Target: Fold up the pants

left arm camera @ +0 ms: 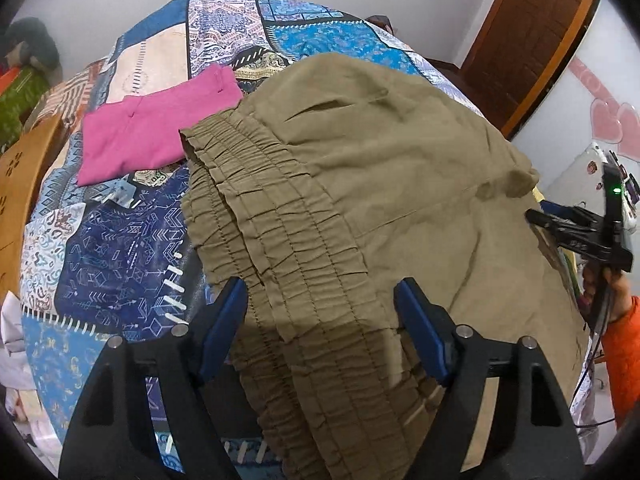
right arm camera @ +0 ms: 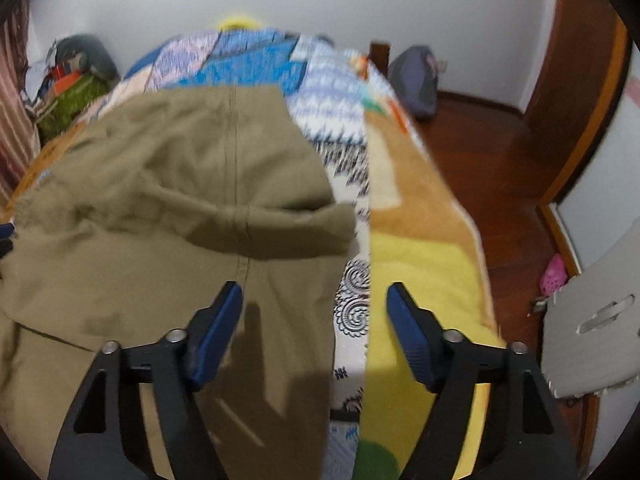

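Observation:
Olive-khaki pants (left arm camera: pixel 380 184) lie spread on a patchwork bedspread (left arm camera: pixel 120 248), their gathered elastic waistband (left arm camera: pixel 288 264) running toward the camera. My left gripper (left arm camera: pixel 320 294) hangs over the waistband, its blue pads (left arm camera: pixel 230 312) wide apart with the band lying below the gap. My right gripper (right arm camera: pixel 314 298) stands open over the pants' (right arm camera: pixel 172 184) right edge, where a fold of cloth lies doubled over. The pads grip nothing. In the left wrist view the right gripper (left arm camera: pixel 580 236) shows at the pants' far side, held by a hand in an orange sleeve (left arm camera: pixel 620 336).
A folded pink garment (left arm camera: pixel 160 132) lies on the bedspread left of the pants. A yellow and tan blanket (right arm camera: pixel 424 248) covers the bed's right edge, with wooden floor (right arm camera: pixel 488 152) beyond. A dark bag (right arm camera: pixel 414 80) sits by the wall. A grey board (right arm camera: pixel 592 324) stands at the right.

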### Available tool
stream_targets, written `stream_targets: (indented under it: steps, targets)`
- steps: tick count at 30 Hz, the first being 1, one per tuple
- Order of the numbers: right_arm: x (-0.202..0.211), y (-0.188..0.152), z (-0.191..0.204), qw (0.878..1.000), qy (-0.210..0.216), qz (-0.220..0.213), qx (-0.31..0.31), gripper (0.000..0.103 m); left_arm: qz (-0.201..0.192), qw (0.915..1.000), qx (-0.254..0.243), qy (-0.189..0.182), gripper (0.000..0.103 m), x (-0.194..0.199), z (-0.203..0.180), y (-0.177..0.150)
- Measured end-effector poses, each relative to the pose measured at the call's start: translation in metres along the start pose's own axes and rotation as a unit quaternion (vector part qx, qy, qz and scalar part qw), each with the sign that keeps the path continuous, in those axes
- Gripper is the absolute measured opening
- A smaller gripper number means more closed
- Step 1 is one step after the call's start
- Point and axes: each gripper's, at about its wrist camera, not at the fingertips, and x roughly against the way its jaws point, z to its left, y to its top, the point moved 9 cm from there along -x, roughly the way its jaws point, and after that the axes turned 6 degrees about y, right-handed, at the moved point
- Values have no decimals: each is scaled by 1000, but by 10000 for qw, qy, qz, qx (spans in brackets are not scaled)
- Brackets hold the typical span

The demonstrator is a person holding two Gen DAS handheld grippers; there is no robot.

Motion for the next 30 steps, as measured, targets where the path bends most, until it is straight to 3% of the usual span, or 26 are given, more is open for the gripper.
stream_targets:
  steps: [4,6,9,14,20,25,28,30]
  targets:
    - [1,-8,1,10000,38,-27,66,56,-50,9996,-230,145,66,-2,4,4]
    - [6,-11,-2,9999,-84,-64,78,38,-69,9992,-351,179,61,-1,4,5]
    - [11,-15,-3,9999,-101,-103,80,24,-112,9982,-533,234,57,2,4,5]
    - [18,-23,-1,9997,-214,-60,101,12,-127,9980,-549,287,56,1,10,4]
    - [12,-22,2,9997,-220,49,-6,13,-14,9990,-438,84,57,-4,18,6]
    - [20,-15,3,9997,-235,97,-5,21,-66,9987,-500,103,57,11,12,11]
    - [36,2,7,9997,-59,-234,55,34,-265,9984,-481,161,59,22,13,25]
    - [41,14,8,9991,-35,-414,35,56,-321,9983,-438,197,61,24,16,34]
